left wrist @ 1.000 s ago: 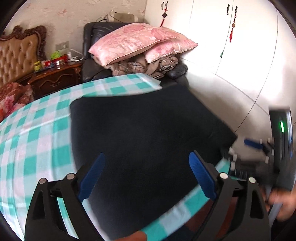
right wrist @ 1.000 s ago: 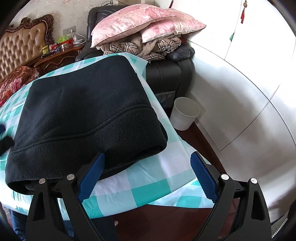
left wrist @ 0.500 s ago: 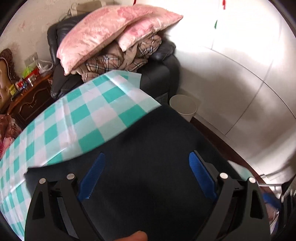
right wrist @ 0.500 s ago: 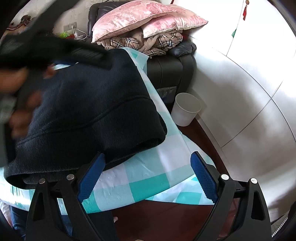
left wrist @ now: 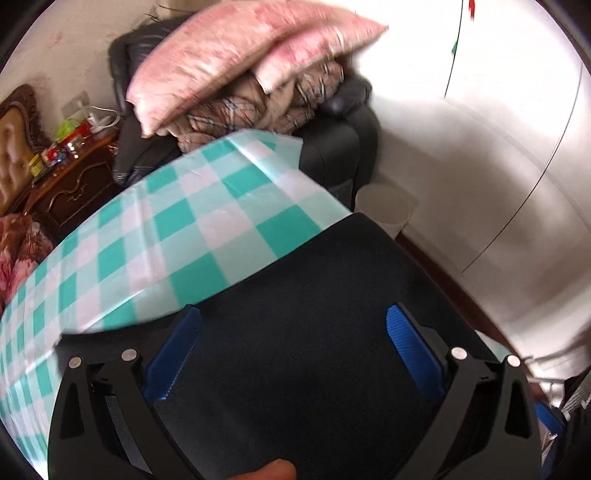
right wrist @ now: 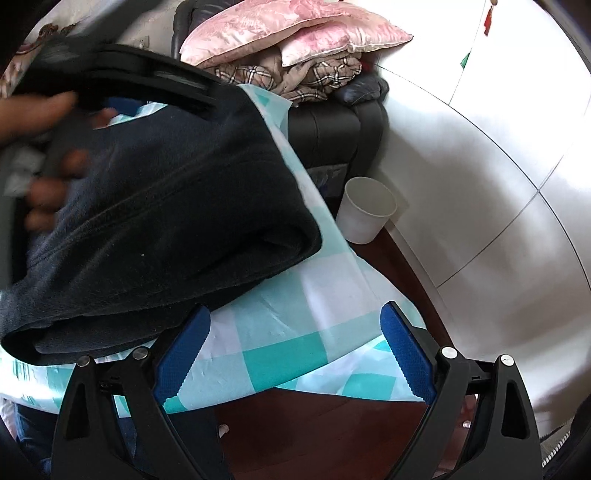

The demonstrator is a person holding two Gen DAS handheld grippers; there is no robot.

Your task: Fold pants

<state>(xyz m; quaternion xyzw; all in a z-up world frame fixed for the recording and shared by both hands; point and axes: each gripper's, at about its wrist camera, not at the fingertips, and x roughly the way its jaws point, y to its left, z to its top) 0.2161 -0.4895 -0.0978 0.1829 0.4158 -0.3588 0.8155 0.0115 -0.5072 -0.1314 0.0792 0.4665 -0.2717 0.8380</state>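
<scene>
The left gripper [left wrist: 293, 354] is hanging over the dark pants [left wrist: 332, 295], its jaws having just been widening to full spread, pads clear of the cloth. The right gripper [right wrist: 295, 350] is gaping too, empty, at the table's near corner. The pants are lying folded on the checked tablecloth [right wrist: 288, 354] — beyond stand a white bin [right wrist: 365, 210] and pink pillows [right wrist: 295, 29].

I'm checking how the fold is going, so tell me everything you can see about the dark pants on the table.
The pants look like thick, dark navy-black fleece with stitched seam lines. They lie folded into a bulky stack on the teal-and-white checked tablecloth, near the table's right edge, a rounded fold facing the white bin. The left gripper hangs over them, jaws wide and just opened further, nothing pinched. The right gripper is open beside them.
</scene>
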